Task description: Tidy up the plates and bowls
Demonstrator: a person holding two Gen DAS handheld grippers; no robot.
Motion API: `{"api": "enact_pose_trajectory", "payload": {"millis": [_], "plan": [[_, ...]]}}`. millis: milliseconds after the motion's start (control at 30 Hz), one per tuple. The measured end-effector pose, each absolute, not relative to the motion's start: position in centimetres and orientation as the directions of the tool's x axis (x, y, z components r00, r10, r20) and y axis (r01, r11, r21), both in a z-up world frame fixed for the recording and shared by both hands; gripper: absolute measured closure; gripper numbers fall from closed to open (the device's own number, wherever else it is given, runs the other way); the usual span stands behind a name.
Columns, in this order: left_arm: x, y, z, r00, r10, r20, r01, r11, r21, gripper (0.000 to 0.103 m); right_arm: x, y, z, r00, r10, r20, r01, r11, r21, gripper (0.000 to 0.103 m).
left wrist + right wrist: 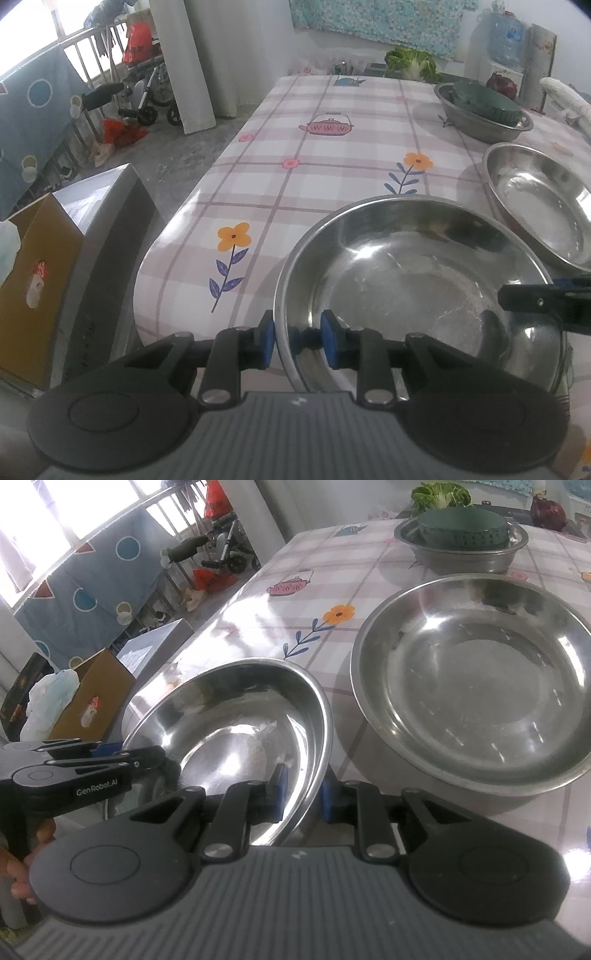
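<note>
Steel bowl (pixel 417 291): the near, shiny one, lying on the checked tablecloth (pixel 332 166) at the table's front edge, straddled at two spots on its rim by the two grippers.

Left wrist view
- Left gripper (pixel 298 341): its blue pads stand either side of the bowl's near rim, one outside the wall, one inside. A sliver of space shows at each pad, so I judge the grip narrow but loose rather than clamped.
- Right gripper (pixel 517 297): comes in from the right of this gripper, its black finger over the bowl's right rim.
- Second steel bowl (pixel 543 199): ahead and to the right, just beside the held one, rims apart.
- Far basin (pixel 484 118): well ahead and right, with a dark green dish (pixel 487 98) inside it.

Right wrist view
- Right gripper (pixel 301 794): the bowl's right rim (pixel 317 738) passes between its blue pads; they sit close on the metal and look to pinch it.
- Steel bowl (pixel 236 720): ahead and left of this gripper, seeming tilted, its right side raised.
- Second steel bowl (pixel 476 679): ahead and right, empty, flat on the cloth.
- Left gripper (pixel 107 751): at far left, on the bowl's opposite rim.

Doing the step well
- Likely step: lifting the near bowl to nest it in the second one.
- Advice: tighten the left pads fully before raising; thin polished rim may slip. Raise both sides evenly, clear the neighbour's rim, then lower centred.
</note>
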State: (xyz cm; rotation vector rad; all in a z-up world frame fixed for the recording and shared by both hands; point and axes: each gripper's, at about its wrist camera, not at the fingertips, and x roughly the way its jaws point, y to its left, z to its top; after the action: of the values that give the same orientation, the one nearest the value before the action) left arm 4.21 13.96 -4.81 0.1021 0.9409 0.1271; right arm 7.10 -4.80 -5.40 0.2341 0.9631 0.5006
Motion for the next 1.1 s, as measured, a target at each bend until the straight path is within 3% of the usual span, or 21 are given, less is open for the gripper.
{"api": "enact_pose_trajectory", "payload": {"millis": [1100], "plan": [[4.2,14.4,-5.5,0.555,0.072,-0.829,-0.02,0.997,0.073,0.076,6.7,-6.0,-5.9,0.485,0.514,-0.708,-0.272,0.858,0.437,0.085]]}}
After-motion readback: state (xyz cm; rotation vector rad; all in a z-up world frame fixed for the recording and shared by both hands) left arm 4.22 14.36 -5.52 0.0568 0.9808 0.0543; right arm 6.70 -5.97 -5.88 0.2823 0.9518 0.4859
